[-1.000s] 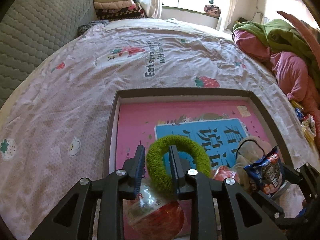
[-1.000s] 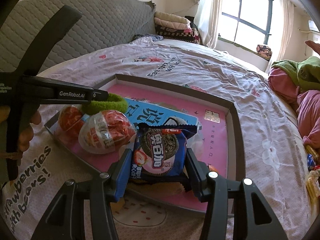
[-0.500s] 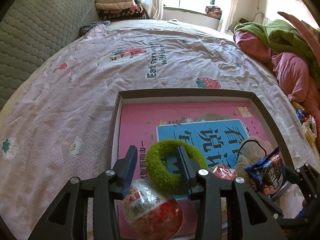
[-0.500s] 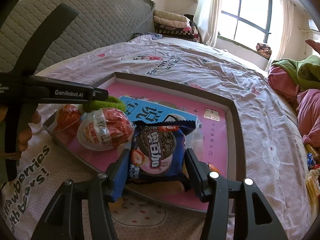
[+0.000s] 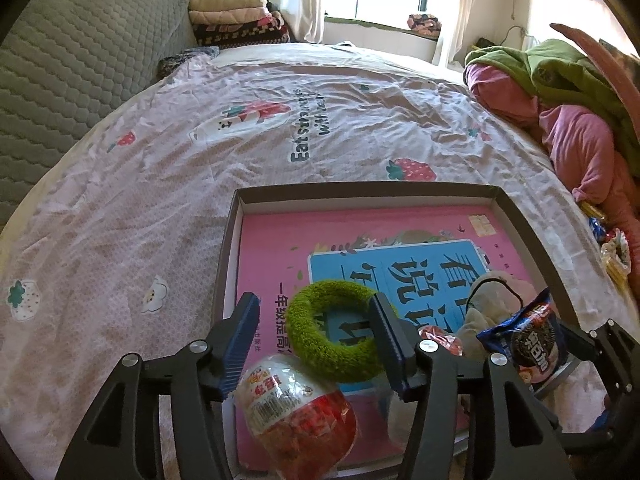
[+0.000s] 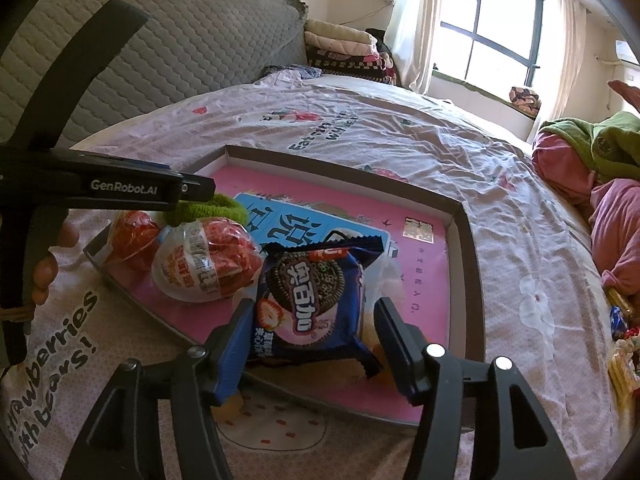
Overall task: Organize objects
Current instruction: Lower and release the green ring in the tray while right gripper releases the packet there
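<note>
The left claw (image 5: 316,340) is spread wide around the fuzzy green ring-shaped hair tie (image 5: 332,332), which lies loose at 6 o'clock in the shallow grey cardboard tray (image 5: 360,194), leaning on a red plastic-wrapped egg toy (image 5: 296,404). Lift straight out without snagging the tie. The right claw (image 6: 312,328), parted, flanks the blue cookie packet (image 6: 312,300); back away gently.

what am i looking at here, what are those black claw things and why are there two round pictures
The black claws are two hand-held grippers, one in each of a person's hands; there is no robot arm. Each carries a fisheye camera looking along its fingers, hence two round pictures.

In the left wrist view, the left gripper is open around a green hair tie, not squeezing it. In the right wrist view, the right gripper is open around a blue cookie packet.

Both lie in a shallow box on a bed, atop a pink book, beside clear-wrapped red snacks.
</note>
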{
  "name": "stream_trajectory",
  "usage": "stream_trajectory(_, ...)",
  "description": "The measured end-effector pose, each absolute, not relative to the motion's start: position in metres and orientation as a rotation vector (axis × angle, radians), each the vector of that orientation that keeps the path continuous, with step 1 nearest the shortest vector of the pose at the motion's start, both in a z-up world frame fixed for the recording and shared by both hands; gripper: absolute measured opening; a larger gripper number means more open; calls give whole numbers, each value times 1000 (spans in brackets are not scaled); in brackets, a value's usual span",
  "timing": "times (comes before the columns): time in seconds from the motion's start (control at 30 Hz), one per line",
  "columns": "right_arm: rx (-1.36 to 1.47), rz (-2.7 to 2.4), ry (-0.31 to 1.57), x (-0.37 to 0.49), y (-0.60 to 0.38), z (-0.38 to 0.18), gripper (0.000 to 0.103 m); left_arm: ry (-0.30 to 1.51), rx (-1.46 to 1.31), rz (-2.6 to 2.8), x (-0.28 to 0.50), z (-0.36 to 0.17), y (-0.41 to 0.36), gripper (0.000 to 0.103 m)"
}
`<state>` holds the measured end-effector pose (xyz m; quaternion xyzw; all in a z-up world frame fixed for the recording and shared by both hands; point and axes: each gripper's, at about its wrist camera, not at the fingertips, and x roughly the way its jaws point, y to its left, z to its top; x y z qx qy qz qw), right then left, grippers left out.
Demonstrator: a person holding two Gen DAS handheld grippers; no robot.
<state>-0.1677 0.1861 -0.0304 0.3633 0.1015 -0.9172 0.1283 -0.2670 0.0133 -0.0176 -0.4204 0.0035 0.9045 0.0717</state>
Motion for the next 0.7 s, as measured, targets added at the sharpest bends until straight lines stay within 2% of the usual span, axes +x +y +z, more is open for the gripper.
stream_trajectory(0.3, 1045, -2680, 287, -166, 188, -24, 61, -1, -1248, 2707, -257, -6, 14, 69)
stream_trajectory(0.5, 1028, -2694, 276, -166, 190, -18, 66, -18, -1223, 2710, -249, 6, 11, 70)
stream_trajectory(0.7, 1000, -2716, 259, -163, 195, -6, 67, -36, -1207, 2719, -241, 16, 7, 70)
